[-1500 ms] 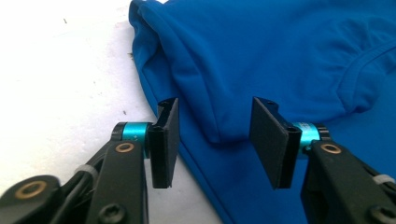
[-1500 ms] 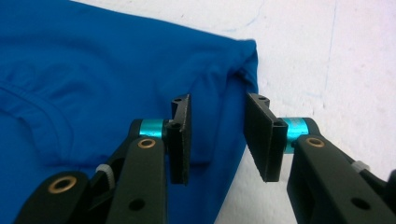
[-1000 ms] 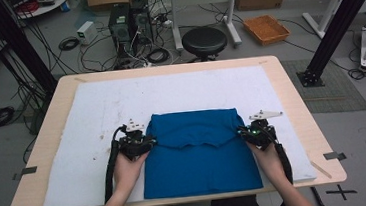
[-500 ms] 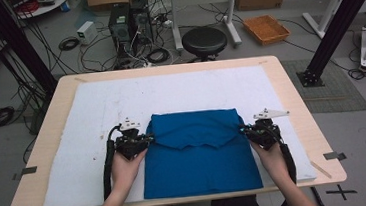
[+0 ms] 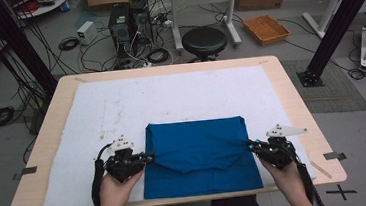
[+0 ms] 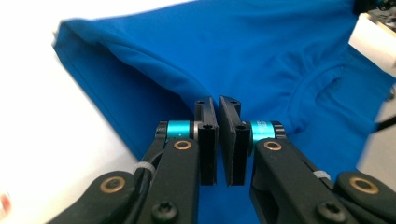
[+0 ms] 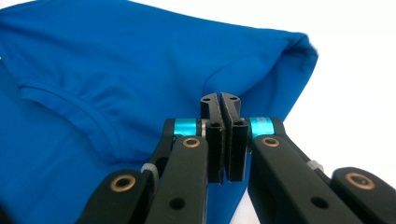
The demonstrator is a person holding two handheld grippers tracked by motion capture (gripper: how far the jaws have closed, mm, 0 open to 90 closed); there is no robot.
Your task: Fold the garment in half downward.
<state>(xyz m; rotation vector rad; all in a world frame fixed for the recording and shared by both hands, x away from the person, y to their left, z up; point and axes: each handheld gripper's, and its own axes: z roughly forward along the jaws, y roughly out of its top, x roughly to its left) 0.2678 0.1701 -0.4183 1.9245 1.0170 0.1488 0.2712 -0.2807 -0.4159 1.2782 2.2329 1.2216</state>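
A blue T-shirt [image 5: 197,147] lies folded on the white mat [image 5: 170,99], with its upper layer doubled back toward the person. My left gripper [image 5: 149,157] is shut on that layer's left edge and my right gripper [image 5: 250,146] on its right edge, so the cloth runs taut between them. In the left gripper view the jaws [image 6: 219,100] meet on a ridge of the shirt [image 6: 261,56], with the collar [image 6: 308,88] to the right. The right gripper [image 7: 220,98] likewise pinches the shirt [image 7: 116,60], whose collar [image 7: 60,100] curves at the left.
The mat covers most of a wooden table [image 5: 296,103]; bare mat stretches behind and beside the shirt. On the floor beyond stand a black stool [image 5: 204,41], an orange tray [image 5: 266,28] and computer towers [image 5: 126,20] with cables.
Both grippers have come toward the person's side of the table, drawing the shirt's top layer with them. The far fold now lies nearer and the collar edge sits lower.
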